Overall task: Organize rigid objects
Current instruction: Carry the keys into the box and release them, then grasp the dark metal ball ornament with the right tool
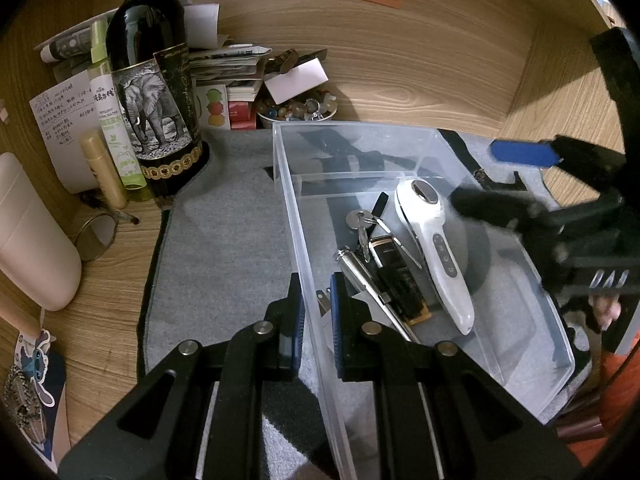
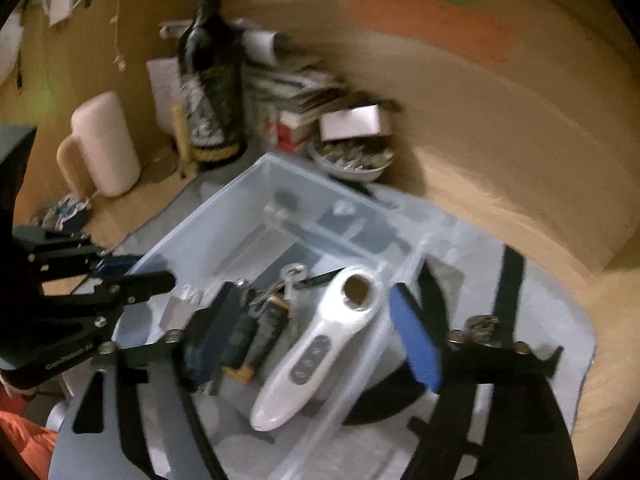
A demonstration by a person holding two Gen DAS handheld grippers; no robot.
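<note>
Left gripper (image 1: pixel 316 308) clamped on the near wall of the clear bin (image 1: pixel 360 130), seemingly to steady it, right gripper (image 2: pixel 312 340) spread wide, gripping nothing, over the white handheld device (image 1: pixel 436 248) lying inside beside the keys (image 1: pixel 360 220).

One clear bin (image 1: pixel 360 152), one white handheld device (image 1: pixel 436 248), one wine bottle (image 1: pixel 148 80)

My left wrist camera sits low and close at the near left wall of the clear plastic rectangular bin (image 1: pixel 420 148), facing forward along my left gripper (image 1: pixel 316 312) toward the wooden back panel. My right wrist camera looks down from the bin's right side, angled left, blurred, past my right gripper (image 2: pixel 304 344). Both views share the bin, the white handheld device (image 1: pixel 436 248) (image 2: pixel 316 344) and the dark elephant-label wine bottle (image 1: pixel 152 92) (image 2: pixel 212 80).
</note>
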